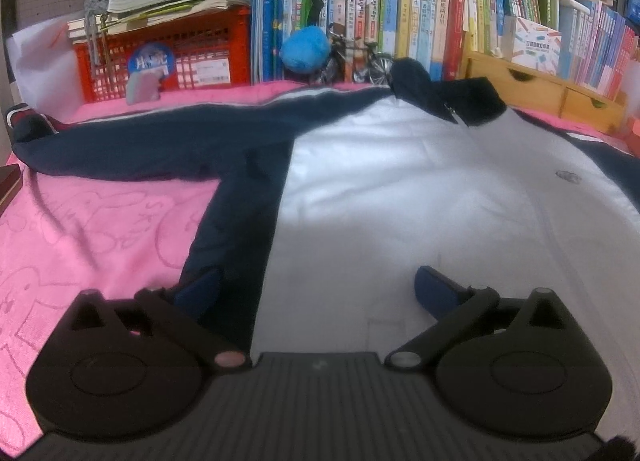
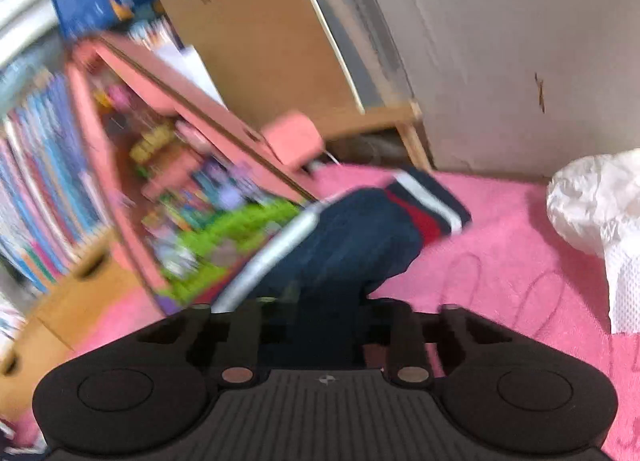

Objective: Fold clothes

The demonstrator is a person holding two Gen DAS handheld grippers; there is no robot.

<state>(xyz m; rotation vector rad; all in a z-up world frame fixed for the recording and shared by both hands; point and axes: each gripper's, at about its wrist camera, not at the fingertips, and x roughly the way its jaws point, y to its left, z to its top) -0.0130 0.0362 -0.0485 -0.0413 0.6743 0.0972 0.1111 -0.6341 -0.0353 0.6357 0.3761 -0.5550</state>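
Left wrist view: the left claw point(image 1: 318, 291) is held apart over the jacket point(image 1: 400, 189), while the right claw point(image 2: 320, 311) is clamped on its sleeve point(image 2: 360, 245) at twelve o'clock.

White-bodied zip-front jacket with navy sleeves and navy collar point(image 1: 400, 165), spread flat and front-up on pink towel-like cloth point(image 1: 100, 229), one sleeve stretched sideways, other navy sleeve with red-and-white striped cuff point(image 2: 360, 241) bunched and raised off cloth
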